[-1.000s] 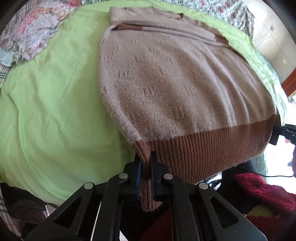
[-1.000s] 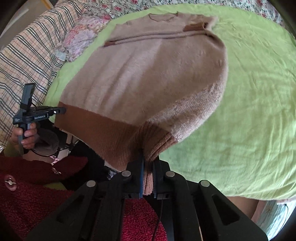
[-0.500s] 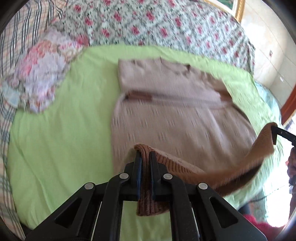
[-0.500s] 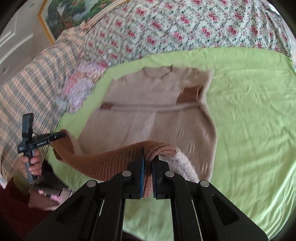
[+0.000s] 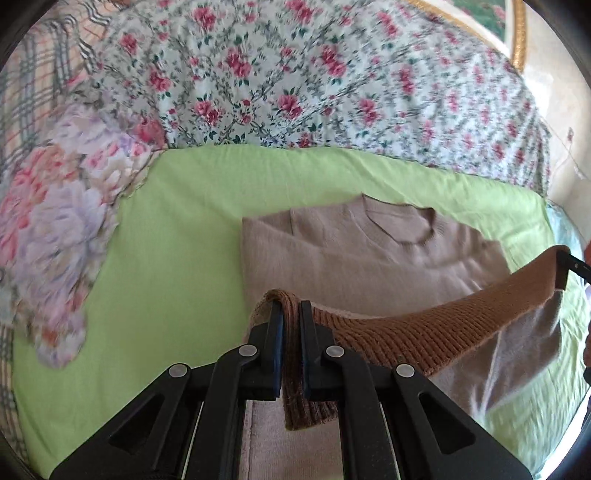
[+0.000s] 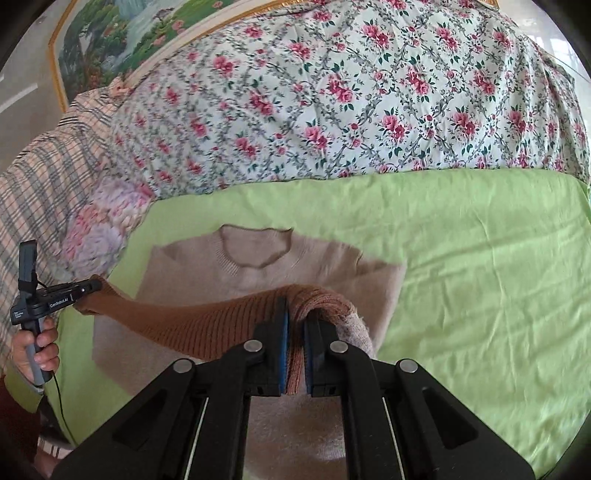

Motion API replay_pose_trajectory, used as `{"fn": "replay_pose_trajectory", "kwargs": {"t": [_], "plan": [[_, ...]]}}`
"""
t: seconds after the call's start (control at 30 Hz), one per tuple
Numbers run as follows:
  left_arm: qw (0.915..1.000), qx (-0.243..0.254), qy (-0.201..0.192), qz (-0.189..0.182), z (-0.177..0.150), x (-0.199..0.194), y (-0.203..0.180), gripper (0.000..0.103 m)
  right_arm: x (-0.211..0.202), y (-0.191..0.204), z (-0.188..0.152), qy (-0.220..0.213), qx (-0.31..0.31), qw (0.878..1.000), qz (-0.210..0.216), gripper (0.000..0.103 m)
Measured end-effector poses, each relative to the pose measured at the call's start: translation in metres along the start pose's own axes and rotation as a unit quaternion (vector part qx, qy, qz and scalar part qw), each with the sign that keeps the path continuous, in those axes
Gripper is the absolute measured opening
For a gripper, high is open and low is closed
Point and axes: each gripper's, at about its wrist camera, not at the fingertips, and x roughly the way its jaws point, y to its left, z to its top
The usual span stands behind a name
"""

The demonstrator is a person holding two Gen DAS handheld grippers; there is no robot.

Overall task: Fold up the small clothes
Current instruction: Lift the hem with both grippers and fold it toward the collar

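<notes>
A beige knit sweater [image 5: 369, 254] with a brown ribbed hem [image 5: 424, 332] lies on the green sheet [image 5: 177, 266], neck end far. My left gripper [image 5: 290, 314] is shut on the hem's left corner. My right gripper [image 6: 295, 317] is shut on the hem's right corner [image 6: 207, 317]. Both hold the hem stretched in the air over the sweater's chest [image 6: 258, 266]. The right gripper's tip shows at the far right of the left wrist view [image 5: 570, 264]. The left gripper shows at the left of the right wrist view [image 6: 55, 295].
A floral quilt [image 6: 351, 96] is heaped along the far side of the bed. A pastel flower pillow [image 5: 55, 221] and a plaid blanket [image 6: 48, 177] lie at the left. A framed picture [image 6: 129, 33] hangs behind.
Both grippers lifted the hem from the near bed edge and carried it forward over the sweater toward the neck. The lower half now folds over the upper half.
</notes>
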Motion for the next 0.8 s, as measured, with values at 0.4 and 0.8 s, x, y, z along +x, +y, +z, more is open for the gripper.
{"fn": "replay_pose_trajectory", "kwargs": {"t": [0.4,0.8], "plan": [[0.9966,-0.028,0.052,0.056,0.038,0.132,0.027,0.005,0.121,-0.033,-0.001,0.066,0.026,0.995,-0.069,0.008],[0.9955,0.052,0.071,-0.035,-0.041,0.058,-0.035,0.014,0.057,0.020,-0.034,0.057,-0.019,0.997,0.044,0.052]]}}
